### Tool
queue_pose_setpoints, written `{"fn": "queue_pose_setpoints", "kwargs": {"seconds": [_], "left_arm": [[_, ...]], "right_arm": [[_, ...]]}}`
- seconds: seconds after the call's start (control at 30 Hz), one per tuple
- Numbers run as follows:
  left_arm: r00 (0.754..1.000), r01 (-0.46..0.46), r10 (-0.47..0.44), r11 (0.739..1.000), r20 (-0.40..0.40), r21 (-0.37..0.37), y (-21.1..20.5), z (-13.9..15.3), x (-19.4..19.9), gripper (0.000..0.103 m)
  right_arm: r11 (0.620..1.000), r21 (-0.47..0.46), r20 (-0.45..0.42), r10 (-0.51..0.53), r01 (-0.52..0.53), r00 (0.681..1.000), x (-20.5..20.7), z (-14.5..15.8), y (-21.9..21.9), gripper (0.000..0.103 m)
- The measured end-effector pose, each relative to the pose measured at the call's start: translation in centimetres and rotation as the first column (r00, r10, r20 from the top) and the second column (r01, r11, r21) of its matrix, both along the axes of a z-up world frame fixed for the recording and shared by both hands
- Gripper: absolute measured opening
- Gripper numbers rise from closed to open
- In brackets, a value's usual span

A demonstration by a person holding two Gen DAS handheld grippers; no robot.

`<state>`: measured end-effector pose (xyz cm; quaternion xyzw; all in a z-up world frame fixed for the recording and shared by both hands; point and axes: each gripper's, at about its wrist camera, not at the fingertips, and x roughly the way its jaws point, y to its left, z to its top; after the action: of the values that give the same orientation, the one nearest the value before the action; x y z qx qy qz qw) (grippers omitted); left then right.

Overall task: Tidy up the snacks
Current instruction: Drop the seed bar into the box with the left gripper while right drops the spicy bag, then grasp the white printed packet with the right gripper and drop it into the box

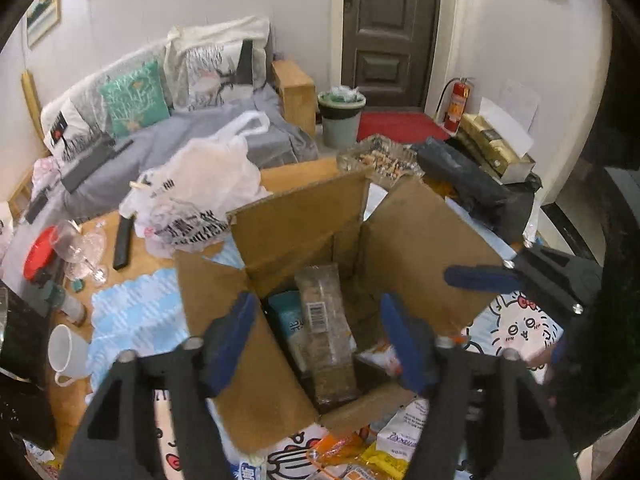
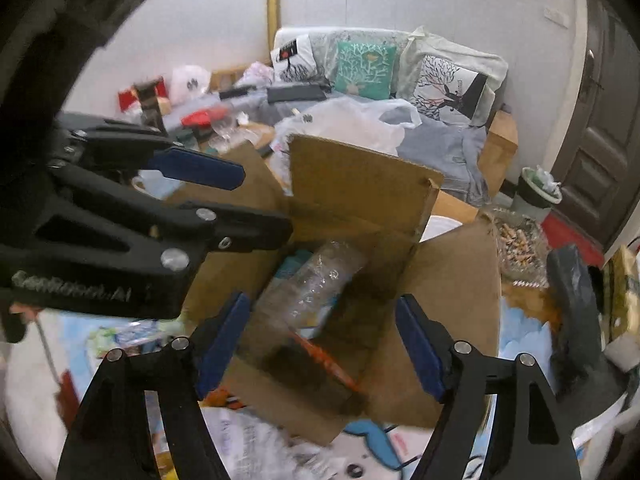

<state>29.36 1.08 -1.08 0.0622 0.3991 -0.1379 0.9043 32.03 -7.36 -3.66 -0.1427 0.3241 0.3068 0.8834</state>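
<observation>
An open cardboard box (image 1: 296,228) stands on the table with its flaps spread. Inside lie a clear pack of brown snacks (image 1: 326,332), a teal packet (image 1: 290,320) and an orange-white packet (image 1: 380,354). My left gripper (image 1: 318,340) is open and empty just above the box opening. My right gripper (image 2: 324,344) is open and empty over the box (image 2: 360,184), above the clear pack (image 2: 316,280). The right gripper shows at the right of the left wrist view (image 1: 516,276); the left gripper shows at the left of the right wrist view (image 2: 224,196).
Loose snack packets (image 1: 360,456) lie at the box's near side on a cartoon-print cloth (image 1: 516,328). A white plastic bag (image 1: 200,188), glasses (image 1: 86,252), a white cup (image 1: 68,352), a remote (image 1: 124,242), an ashtray (image 1: 380,156) and a dark bag (image 1: 472,184) surround the box.
</observation>
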Motion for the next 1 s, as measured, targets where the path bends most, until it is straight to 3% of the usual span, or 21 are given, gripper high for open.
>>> {"fn": "queue_pose_setpoints", "kwargs": {"seconds": [0.1,0.2,0.37,0.63,0.9,1.0], "left_arm": [[0.998,0.013,-0.013,1.000,0.059,0.006,0.4,0.4,-3.2,0.076],[0.996,0.021,-0.018,0.999,0.088,-0.038,1.4,0.0,-6.5,0.084],[0.995,0.045,-0.037,0.996,0.098,-0.082,2.0,-2.0,-10.5,0.085],[0.996,0.042,-0.032,0.992,0.085,-0.120,2.2,-6.1,-13.1,0.085],[0.998,0.056,-0.050,0.987,0.041,-0.150,1.8,-8.6,-13.0,0.085],[0.998,0.059,-0.055,0.987,0.028,-0.148,1.5,-9.0,-12.8,0.085]], "right_arm": [[0.996,0.086,0.027,0.028,-0.030,0.999,-3.2,0.4,-1.6,0.081],[0.991,0.125,0.015,0.036,-0.038,0.999,-5.9,-0.2,-3.1,0.084],[0.983,0.181,-0.063,-0.001,0.012,0.998,-8.2,-3.8,-6.3,0.084],[0.973,0.197,-0.270,-0.064,0.120,0.961,-6.1,-11.2,-8.3,0.084],[0.970,0.208,-0.323,-0.053,0.126,0.945,-4.3,-13.6,-6.1,0.083],[0.966,0.223,-0.340,-0.050,0.132,0.939,-3.7,-14.0,-6.0,0.076]]}}
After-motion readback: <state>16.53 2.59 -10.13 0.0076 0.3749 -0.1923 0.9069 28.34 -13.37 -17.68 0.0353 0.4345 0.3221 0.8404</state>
